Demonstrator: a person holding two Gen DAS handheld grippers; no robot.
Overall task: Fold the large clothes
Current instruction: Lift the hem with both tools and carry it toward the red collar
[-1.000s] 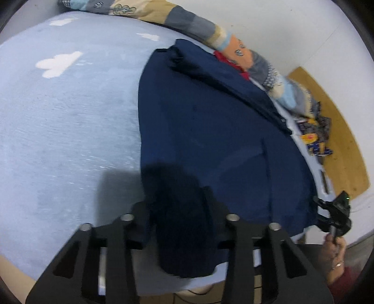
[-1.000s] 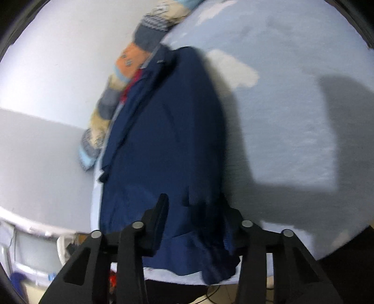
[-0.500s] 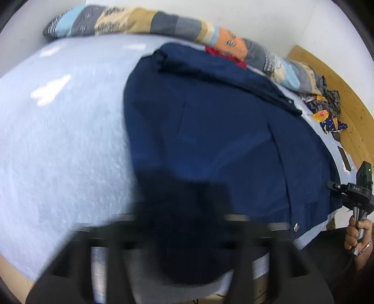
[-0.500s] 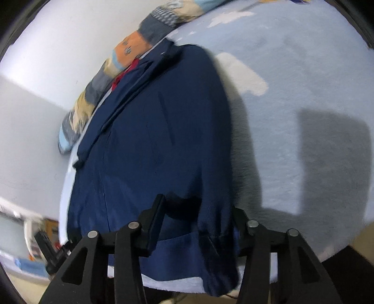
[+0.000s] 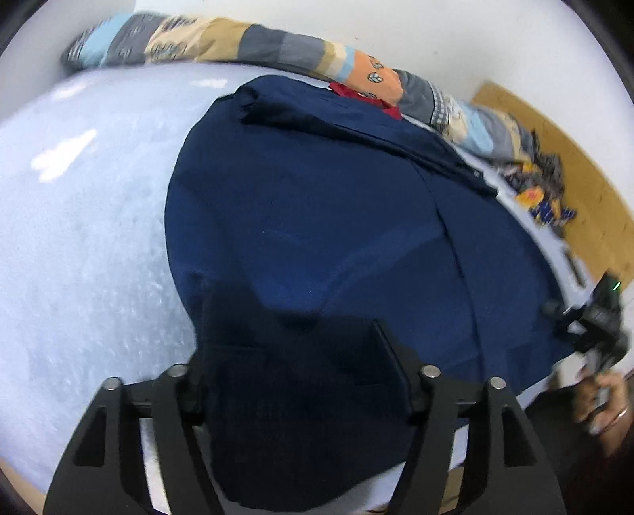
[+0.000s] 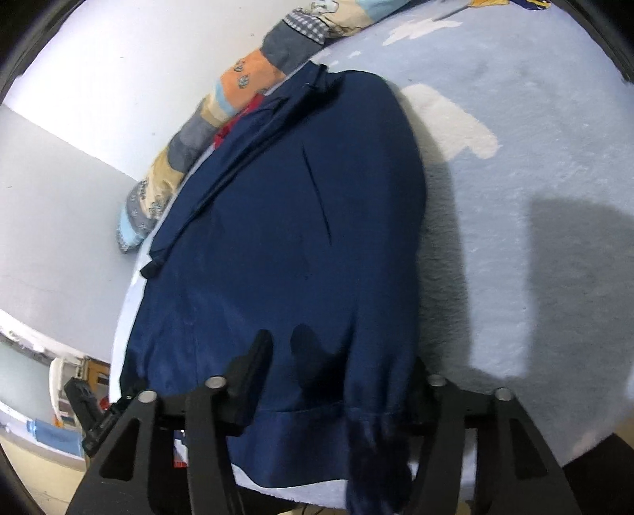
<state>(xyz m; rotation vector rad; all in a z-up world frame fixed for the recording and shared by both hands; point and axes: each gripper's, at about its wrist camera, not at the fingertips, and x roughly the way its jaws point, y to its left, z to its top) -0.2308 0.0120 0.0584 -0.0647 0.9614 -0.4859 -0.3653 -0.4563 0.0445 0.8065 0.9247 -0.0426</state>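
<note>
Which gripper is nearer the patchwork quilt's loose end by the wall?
Right. The right gripper is at the navy jacket's hem corner on that quilt end's side; the left gripper is at the opposite corner.

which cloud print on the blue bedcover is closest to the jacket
The big white cloud just right of the navy jacket, level with its shoulder; the jacket's edge nearly touches it. The smaller cloud sits farther up, by the patchwork quilt.
</note>
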